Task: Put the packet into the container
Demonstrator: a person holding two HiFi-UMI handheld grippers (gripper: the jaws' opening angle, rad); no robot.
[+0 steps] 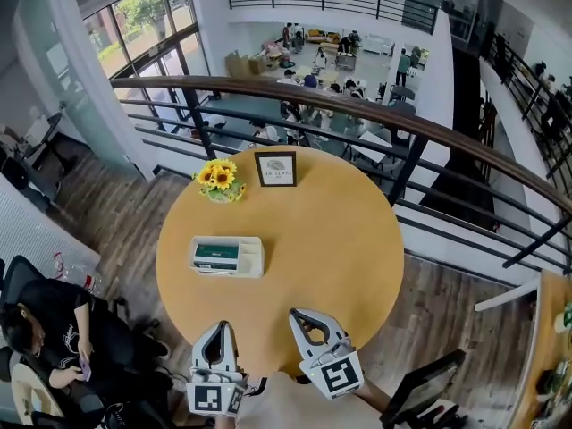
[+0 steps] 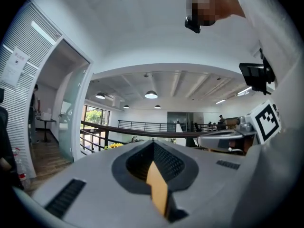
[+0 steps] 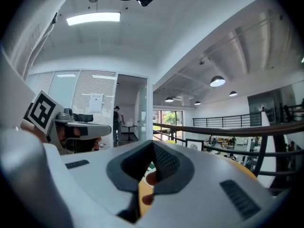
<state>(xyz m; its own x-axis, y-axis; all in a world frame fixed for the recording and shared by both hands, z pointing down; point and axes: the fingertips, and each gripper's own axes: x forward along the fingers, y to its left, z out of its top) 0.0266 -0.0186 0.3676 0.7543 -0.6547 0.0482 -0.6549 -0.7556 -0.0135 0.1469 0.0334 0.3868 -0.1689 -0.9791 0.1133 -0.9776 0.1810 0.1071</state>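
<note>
A white rectangular container point(image 1: 254, 257) sits on the left part of the round wooden table point(image 1: 340, 239). A green and white packet point(image 1: 215, 256) lies inside it. Both grippers hover at the table's near edge, well short of the container. The left gripper point(image 1: 217, 327) has its jaws together with nothing between them, and in its own view the left gripper point(image 2: 153, 144) shows only a sliver of table through the closed tips. The right gripper point(image 1: 300, 315) stands beside it, also shut and empty. The right gripper point(image 3: 153, 144) points level over the table in its own view.
A small bunch of sunflowers point(image 1: 220, 179) and a framed sign point(image 1: 275, 169) stand at the table's far side. A dark railing point(image 1: 357, 105) curves behind the table over a lower floor. A seated person point(image 1: 45, 338) is at the lower left.
</note>
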